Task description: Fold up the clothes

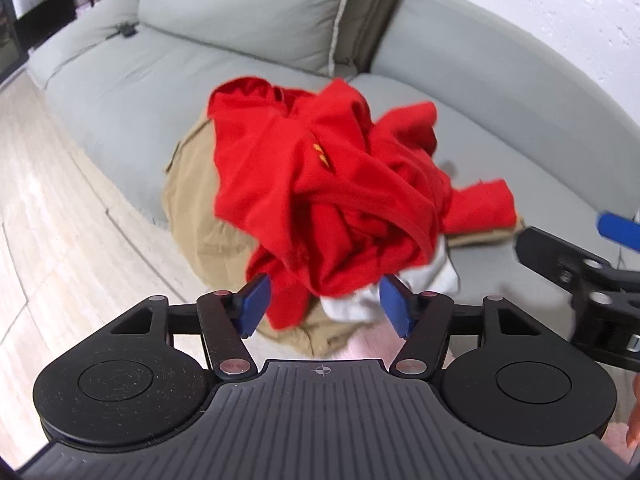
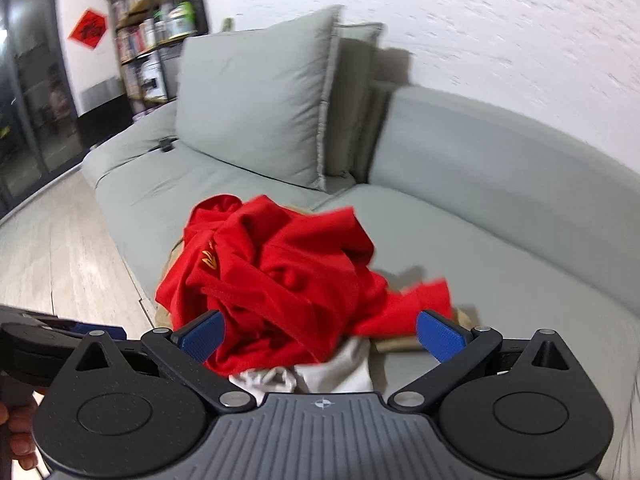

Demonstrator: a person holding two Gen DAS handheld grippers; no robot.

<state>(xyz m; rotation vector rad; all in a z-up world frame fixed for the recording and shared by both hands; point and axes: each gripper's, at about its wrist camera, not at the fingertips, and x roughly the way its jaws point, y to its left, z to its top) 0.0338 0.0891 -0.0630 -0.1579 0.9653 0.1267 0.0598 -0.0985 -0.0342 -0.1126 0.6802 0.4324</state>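
- Three garments lie heaped at the front edge of the grey sofa [image 1: 168,92]: a red shirt [image 1: 320,184] on top, tan trousers [image 1: 200,208] beneath it, and a white garment [image 1: 424,284] showing at the near side.
- Left tongs [image 1: 326,304]: partly open, blue pads on either side of the shirt's lowest red fold and the white cloth; the pads do not visibly press on the fabric, so nothing is judged held.
- Right tongs [image 2: 322,338]: wide open, hovering over the near side of the heap, empty. In the left wrist view they appear at the right edge.
- Handling, as a judgement: the shirt looks light, soft and limp; it will sag and drag its neighbours if lifted from the middle. Nothing here is fragile, and the knit should not slip between the pads.
- Where to take hold, as a judgement: a hem or seam edge of the red shirt, such as the ribbed border near its lower front, pinching one layer only so the white garment stays behind.
- Shoulder and collar positions are hidden in the crumple.
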